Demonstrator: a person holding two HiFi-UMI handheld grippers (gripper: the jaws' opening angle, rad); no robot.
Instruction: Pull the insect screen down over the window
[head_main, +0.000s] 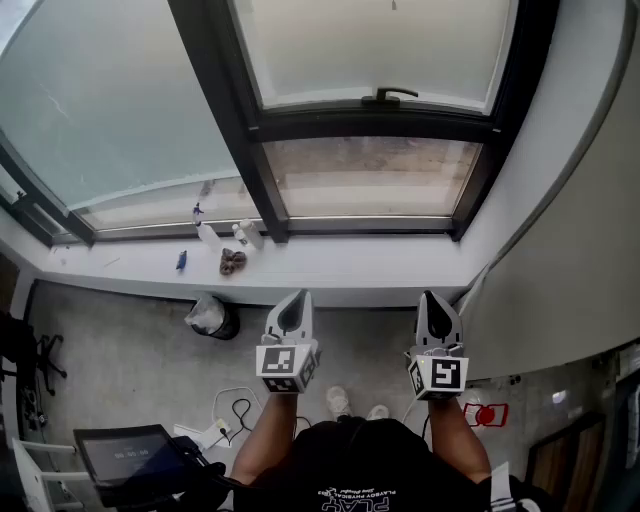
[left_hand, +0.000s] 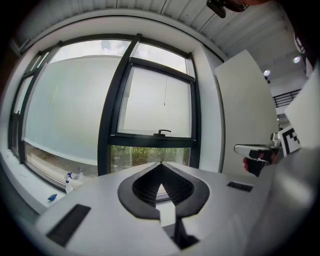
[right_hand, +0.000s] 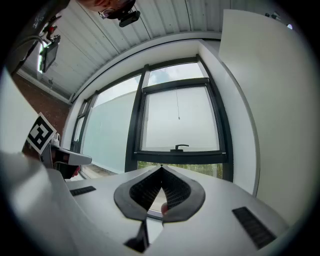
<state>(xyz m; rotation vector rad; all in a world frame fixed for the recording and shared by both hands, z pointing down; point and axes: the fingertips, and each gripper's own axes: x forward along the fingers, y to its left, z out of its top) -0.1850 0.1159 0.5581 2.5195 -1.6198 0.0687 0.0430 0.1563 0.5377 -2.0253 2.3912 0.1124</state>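
Observation:
The window (head_main: 375, 60) has a dark frame, a pale upper pane and a black handle (head_main: 388, 96) on its crossbar. In front of the upper pane hangs a thin pull cord (left_hand: 165, 92), also seen in the right gripper view (right_hand: 177, 106); I cannot make out the screen itself. My left gripper (head_main: 291, 300) and right gripper (head_main: 432, 297) are held side by side below the sill, both pointing at the window and well short of it. Both are shut with nothing between the jaws, as the left gripper's (left_hand: 161, 163) and the right gripper's (right_hand: 161, 167) own views show.
Spray bottles (head_main: 205, 232) and small items stand on the white sill (head_main: 330, 262). A bagged bin (head_main: 212, 316) sits below it on the floor, with cables and a screen (head_main: 125, 452) at the lower left. A white wall panel (head_main: 590, 250) rises on the right.

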